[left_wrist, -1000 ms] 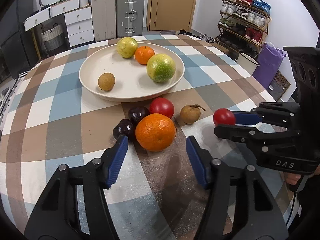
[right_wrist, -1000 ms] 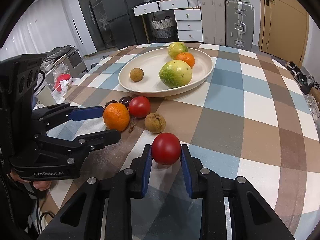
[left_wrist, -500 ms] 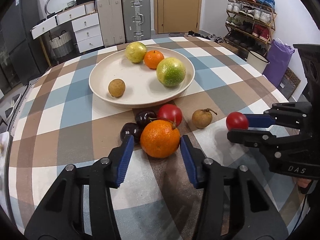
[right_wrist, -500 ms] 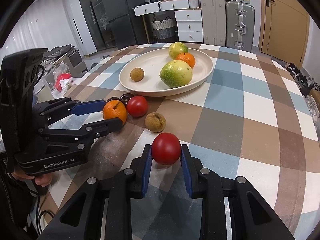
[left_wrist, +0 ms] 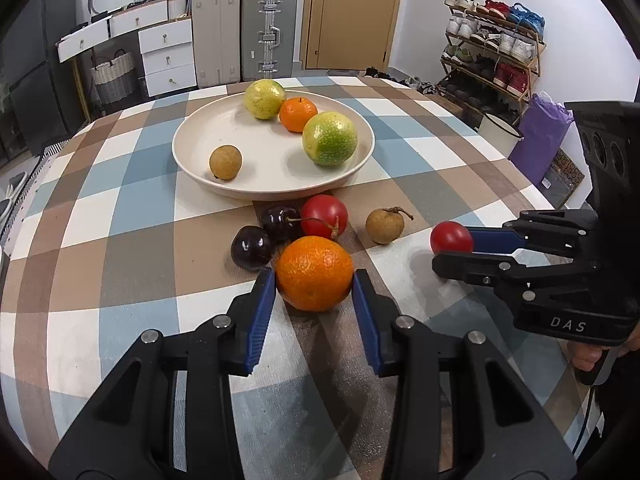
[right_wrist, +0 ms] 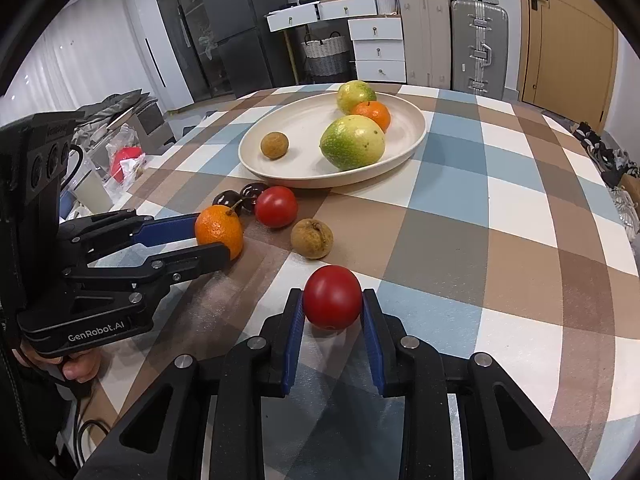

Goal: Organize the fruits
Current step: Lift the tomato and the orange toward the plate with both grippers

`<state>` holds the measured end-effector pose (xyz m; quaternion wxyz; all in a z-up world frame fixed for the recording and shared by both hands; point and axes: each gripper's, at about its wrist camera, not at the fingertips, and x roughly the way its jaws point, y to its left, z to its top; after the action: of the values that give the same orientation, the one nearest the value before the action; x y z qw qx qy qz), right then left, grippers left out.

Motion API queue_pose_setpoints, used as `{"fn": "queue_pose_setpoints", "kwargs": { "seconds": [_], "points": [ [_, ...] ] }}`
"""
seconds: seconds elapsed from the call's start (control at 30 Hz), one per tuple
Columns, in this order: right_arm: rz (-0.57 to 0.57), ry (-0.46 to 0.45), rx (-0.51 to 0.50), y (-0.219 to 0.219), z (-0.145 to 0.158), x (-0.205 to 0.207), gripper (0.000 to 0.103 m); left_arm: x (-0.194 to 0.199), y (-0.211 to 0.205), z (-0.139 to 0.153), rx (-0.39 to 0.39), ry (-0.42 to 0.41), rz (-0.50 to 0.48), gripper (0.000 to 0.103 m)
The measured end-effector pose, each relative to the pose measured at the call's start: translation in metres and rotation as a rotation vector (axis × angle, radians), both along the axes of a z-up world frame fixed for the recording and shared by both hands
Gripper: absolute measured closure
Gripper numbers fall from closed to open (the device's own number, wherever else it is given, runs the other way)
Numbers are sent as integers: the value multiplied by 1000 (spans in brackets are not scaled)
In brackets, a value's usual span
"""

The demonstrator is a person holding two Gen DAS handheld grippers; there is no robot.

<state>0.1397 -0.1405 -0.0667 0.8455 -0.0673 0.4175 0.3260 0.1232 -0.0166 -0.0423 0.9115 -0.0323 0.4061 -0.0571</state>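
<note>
A large orange [left_wrist: 314,272] rests on the checked tablecloth between the blue pads of my left gripper [left_wrist: 313,285], whose jaws are closing and touch both its sides. My right gripper [right_wrist: 332,309] is shut on a red tomato [right_wrist: 332,302] low over the cloth, off to the right of the orange. The cream plate [left_wrist: 200,152] behind holds two green-yellow fruits, a small orange [left_wrist: 298,114] and a longan [left_wrist: 225,162]. Loose in front of the plate lie another tomato [left_wrist: 324,210], two dark cherries [left_wrist: 252,247] and a brown longan [left_wrist: 384,226].
The round table's edge [left_wrist: 532,192] curves close on the right, with a purple bag [left_wrist: 538,136] and a shoe rack [left_wrist: 492,60] beyond it. Suitcases [left_wrist: 268,32] and white drawers stand behind the table. A person's hands hold both gripper handles.
My left gripper slid forward around the large orange and its jaws narrowed until the pads met the fruit. The right gripper kept still with its tomato.
</note>
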Motion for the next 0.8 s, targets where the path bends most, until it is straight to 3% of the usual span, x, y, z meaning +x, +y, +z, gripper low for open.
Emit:
{"fn": "queue_pose_setpoints", "kwargs": {
  "seconds": [0.27, 0.8],
  "points": [
    [13, -13, 29, -2, 9, -4, 75, -8, 6, 13, -26, -42, 18, 67],
    [4, -106, 81, 2, 54, 0, 75, -13, 26, 48, -42, -131, 59, 67]
  ]
}}
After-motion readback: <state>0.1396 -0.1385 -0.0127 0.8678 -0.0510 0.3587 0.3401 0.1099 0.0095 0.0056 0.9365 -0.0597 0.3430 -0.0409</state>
